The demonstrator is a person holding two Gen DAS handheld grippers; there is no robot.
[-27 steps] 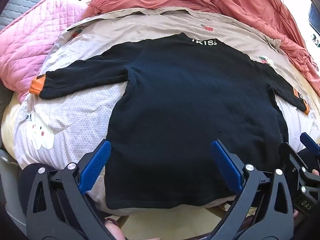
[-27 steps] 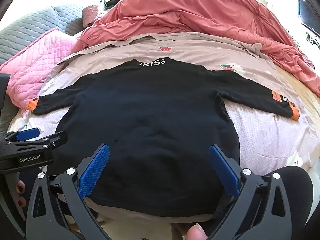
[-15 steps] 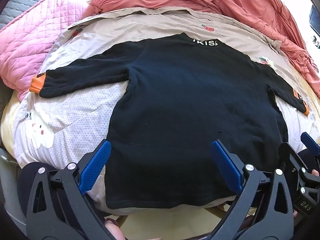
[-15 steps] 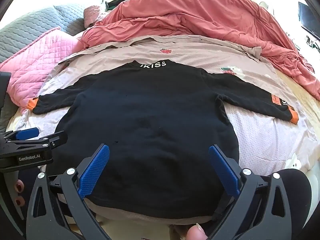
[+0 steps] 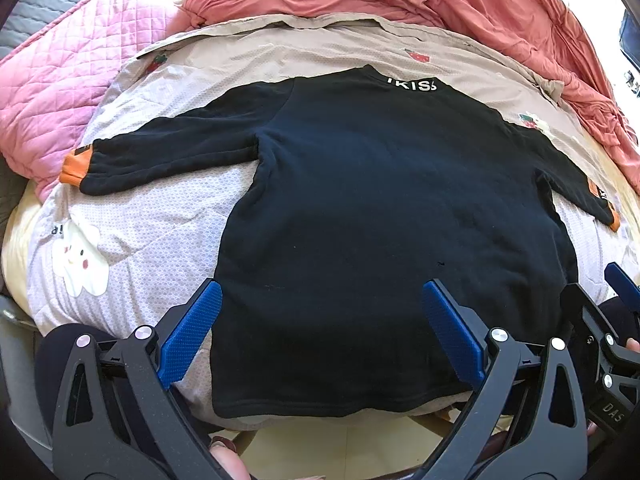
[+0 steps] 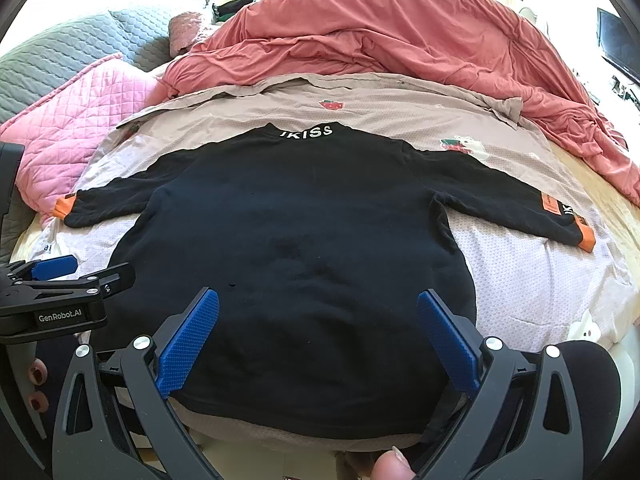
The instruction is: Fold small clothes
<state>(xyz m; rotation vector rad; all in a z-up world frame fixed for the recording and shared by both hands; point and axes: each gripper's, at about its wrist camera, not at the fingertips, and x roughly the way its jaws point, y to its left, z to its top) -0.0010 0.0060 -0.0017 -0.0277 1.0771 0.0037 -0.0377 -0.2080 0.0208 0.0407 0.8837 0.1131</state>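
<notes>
Careful: your left tool (image 5: 320, 328) and right tool (image 6: 318, 332) gape empty over the black long-sleeved fleece top (image 6: 296, 248); a pinch could snag the dotted bedsheet (image 6: 532, 264).

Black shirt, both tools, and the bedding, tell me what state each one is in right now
black shirt: spread flat, sleeves out, unfolded
left tool: open, holding nothing
right tool: open, holding nothing
red duvet: bunched up beyond the shirt
pink quilt: crumpled at the left side
</notes>
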